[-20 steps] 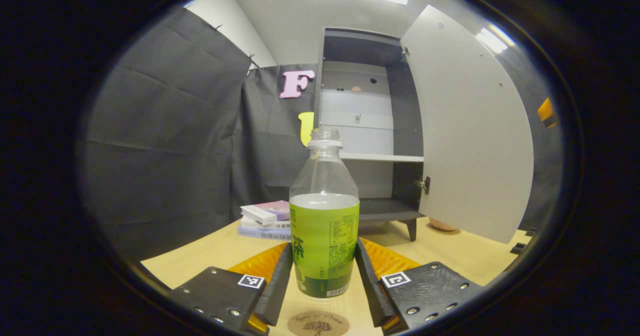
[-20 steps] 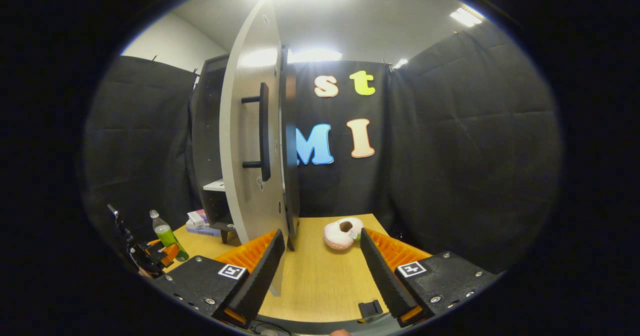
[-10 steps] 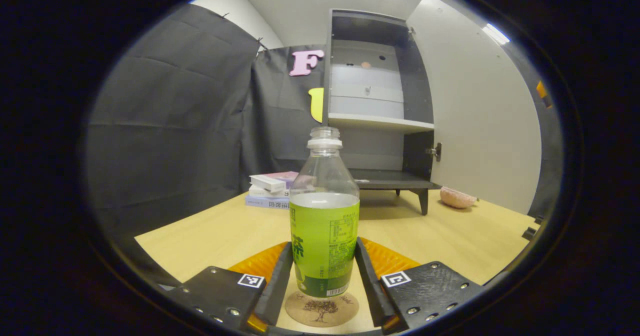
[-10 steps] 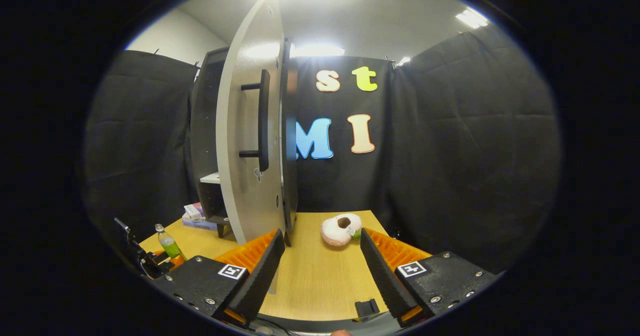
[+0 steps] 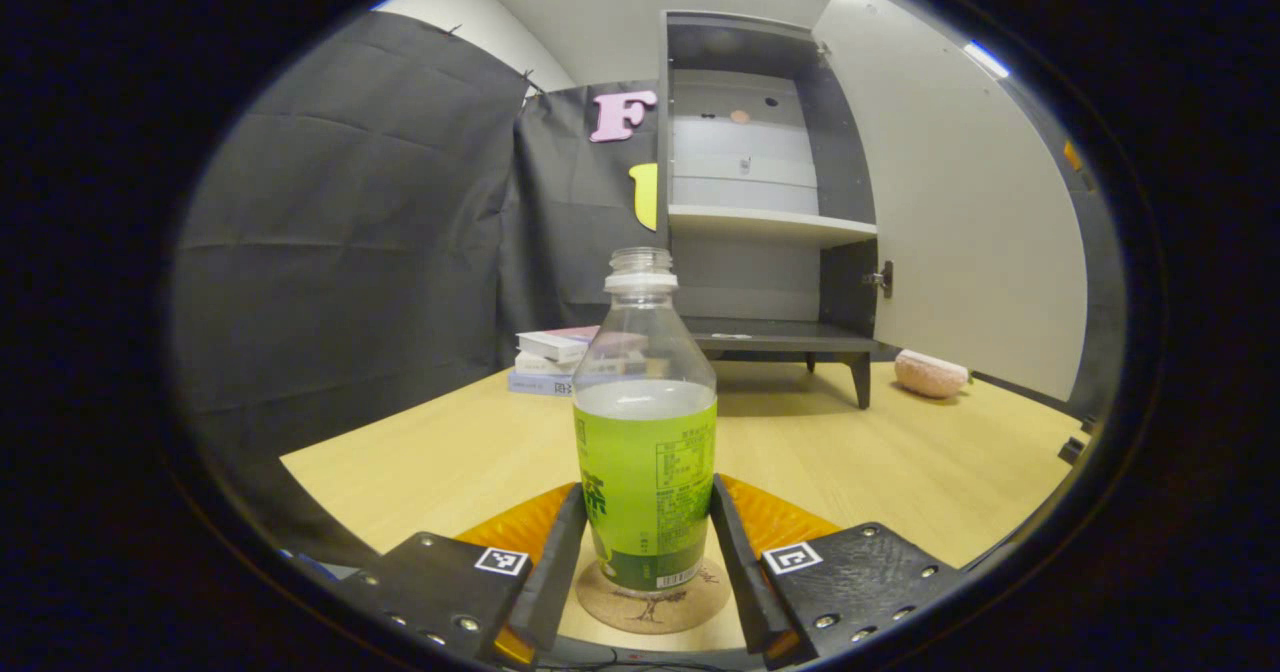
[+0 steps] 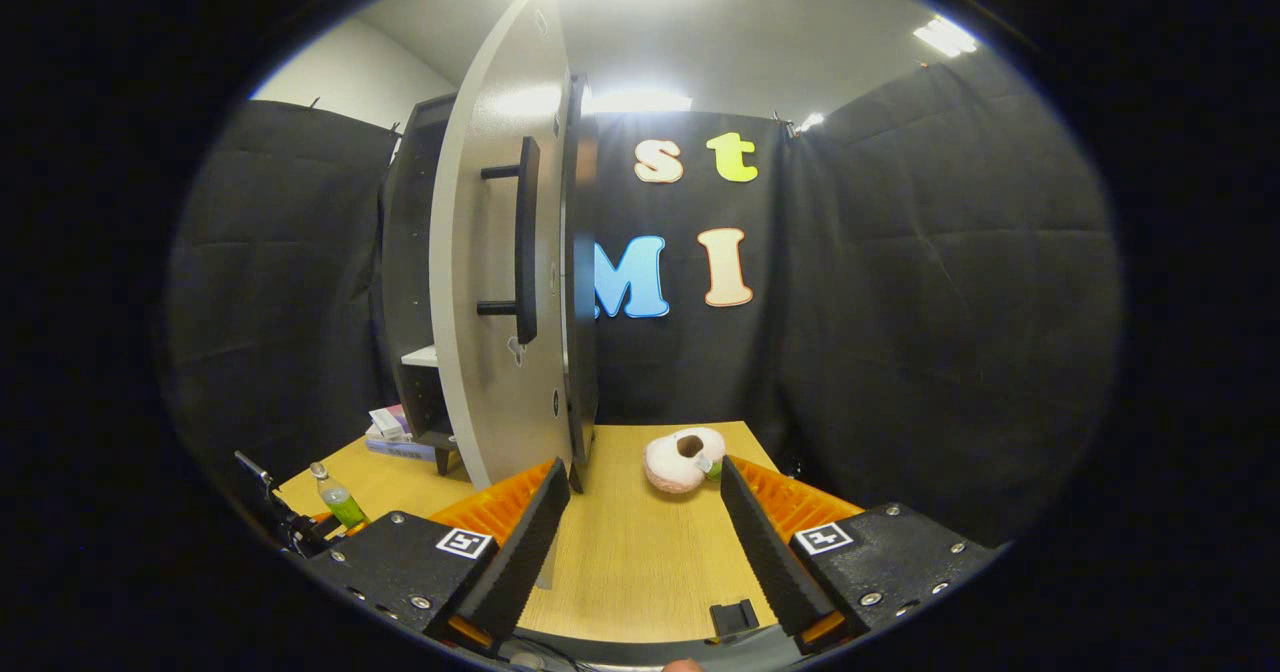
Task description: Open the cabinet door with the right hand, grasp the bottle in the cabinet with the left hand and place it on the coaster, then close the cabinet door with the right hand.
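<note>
In the left gripper view, the bottle (image 5: 645, 462) stands upright on the coaster (image 5: 652, 605), between the left gripper's (image 5: 645, 577) two fingers. Ahead and slightly right stands the cabinet (image 5: 765, 202), its door (image 5: 960, 212) swung out to the right. A stack of books (image 5: 555, 357) lies on the table (image 5: 880, 462) left of the cabinet, a plush toy (image 5: 930, 372) to its right. In the right gripper view, the door stands ahead-left of the right gripper (image 6: 640, 542), the toy straight ahead, the bottle far left.
</note>
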Available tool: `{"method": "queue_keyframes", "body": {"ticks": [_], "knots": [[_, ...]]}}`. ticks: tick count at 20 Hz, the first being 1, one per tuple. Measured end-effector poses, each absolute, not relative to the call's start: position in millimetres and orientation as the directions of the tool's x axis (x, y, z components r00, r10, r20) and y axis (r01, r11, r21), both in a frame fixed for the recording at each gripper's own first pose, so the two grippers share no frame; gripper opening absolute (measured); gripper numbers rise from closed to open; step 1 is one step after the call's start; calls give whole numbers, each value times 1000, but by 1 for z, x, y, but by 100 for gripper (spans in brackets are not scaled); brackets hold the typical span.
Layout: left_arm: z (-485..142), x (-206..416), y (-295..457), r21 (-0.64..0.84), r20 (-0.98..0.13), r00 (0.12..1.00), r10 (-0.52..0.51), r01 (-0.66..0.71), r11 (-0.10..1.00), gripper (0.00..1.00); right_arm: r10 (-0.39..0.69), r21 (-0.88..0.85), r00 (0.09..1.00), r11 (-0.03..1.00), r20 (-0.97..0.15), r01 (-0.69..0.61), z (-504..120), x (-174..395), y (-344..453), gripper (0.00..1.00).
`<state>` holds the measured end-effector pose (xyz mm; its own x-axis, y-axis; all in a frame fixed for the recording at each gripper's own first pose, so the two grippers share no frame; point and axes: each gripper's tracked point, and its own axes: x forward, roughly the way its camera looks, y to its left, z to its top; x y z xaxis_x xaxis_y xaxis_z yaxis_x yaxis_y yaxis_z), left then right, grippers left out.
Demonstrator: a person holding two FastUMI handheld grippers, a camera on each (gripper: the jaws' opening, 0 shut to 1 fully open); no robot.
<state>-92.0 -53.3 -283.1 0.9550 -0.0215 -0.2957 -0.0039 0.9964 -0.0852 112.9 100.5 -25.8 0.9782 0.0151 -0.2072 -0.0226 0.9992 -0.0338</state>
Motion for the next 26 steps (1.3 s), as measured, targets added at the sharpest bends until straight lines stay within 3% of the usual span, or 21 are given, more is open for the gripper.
{"method": "queue_keyframes", "body": {"ticks": [2, 3, 7, 9, 15, 26], "knots": [[-281, -92, -54, -68, -306, 952, -18, -3, 998, 75, 20, -25, 980, 999, -199, -25, -24, 113, 102, 94], [-281, -92, -53, -62, -316, 949, -12, -8, 998, 91, 24, -18, 980, 999, -197, -28, -24, 115, 102, 94], [-265, -91, -46, -21, -342, 939, 14, -23, 1000, 92, 30, 2, 985, 1000, -170, -30, -17, 116, 100, 94], [-245, -87, -50, -1, -318, 948, -3, 3, 1000, 87, 30, 29, 989, 999, -148, -26, -10, 119, 97, 94], [-183, -84, -49, 11, -261, 965, 0, 3, 1000, 92, 29, 89, 995, 996, -92, -21, 13, 130, 90, 94], [-55, -79, -13, -36, -123, 992, 4, -9, 999, 89, -78, 22, 996, 997, 41, 77, 85, 165, 89, 90]]}}
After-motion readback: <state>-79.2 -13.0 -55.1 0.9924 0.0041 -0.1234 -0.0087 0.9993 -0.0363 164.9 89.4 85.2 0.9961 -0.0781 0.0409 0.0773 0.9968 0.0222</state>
